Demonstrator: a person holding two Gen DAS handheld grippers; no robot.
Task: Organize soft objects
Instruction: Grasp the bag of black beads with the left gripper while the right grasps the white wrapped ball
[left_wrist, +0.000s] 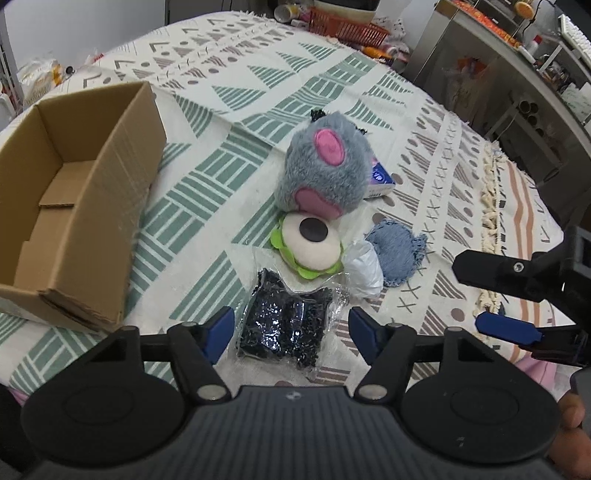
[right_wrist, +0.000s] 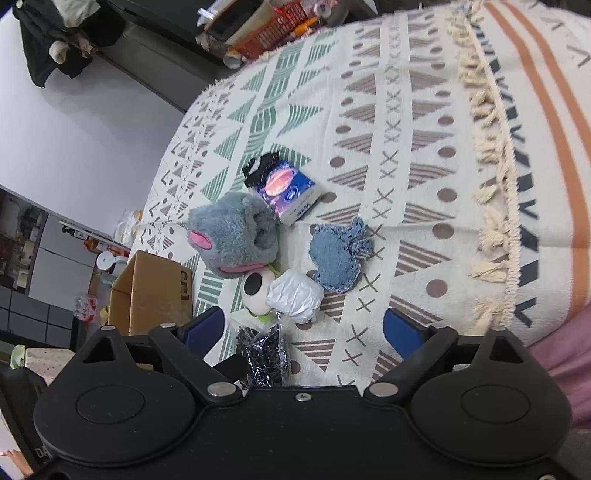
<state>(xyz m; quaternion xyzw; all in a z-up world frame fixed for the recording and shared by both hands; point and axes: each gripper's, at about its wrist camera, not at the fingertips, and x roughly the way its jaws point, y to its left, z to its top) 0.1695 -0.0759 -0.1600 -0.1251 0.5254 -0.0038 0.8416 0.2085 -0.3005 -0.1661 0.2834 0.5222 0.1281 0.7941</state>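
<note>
A lived-in home room.
A patterned, tasselled blanket (left_wrist: 332, 85) covers the surface; cluttered shelves (left_wrist: 546, 55), an orange basket (left_wrist: 347, 26) and hanging dark clothes (right_wrist: 62, 33) surround it.

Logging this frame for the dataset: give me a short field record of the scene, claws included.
surface: patterned cloth over a table
container: open cardboard box, nothing visible inside, left of the pile
pile: grey plush slipper, eye-shaped plush, white crumpled bag, blue knitted pad, black shred packet, tissue pack
left claw: open, packet lies between its fingers, not gripped
right claw: open, holding nothing, aimed toward the white bag
boxed so far: nothing
</note>
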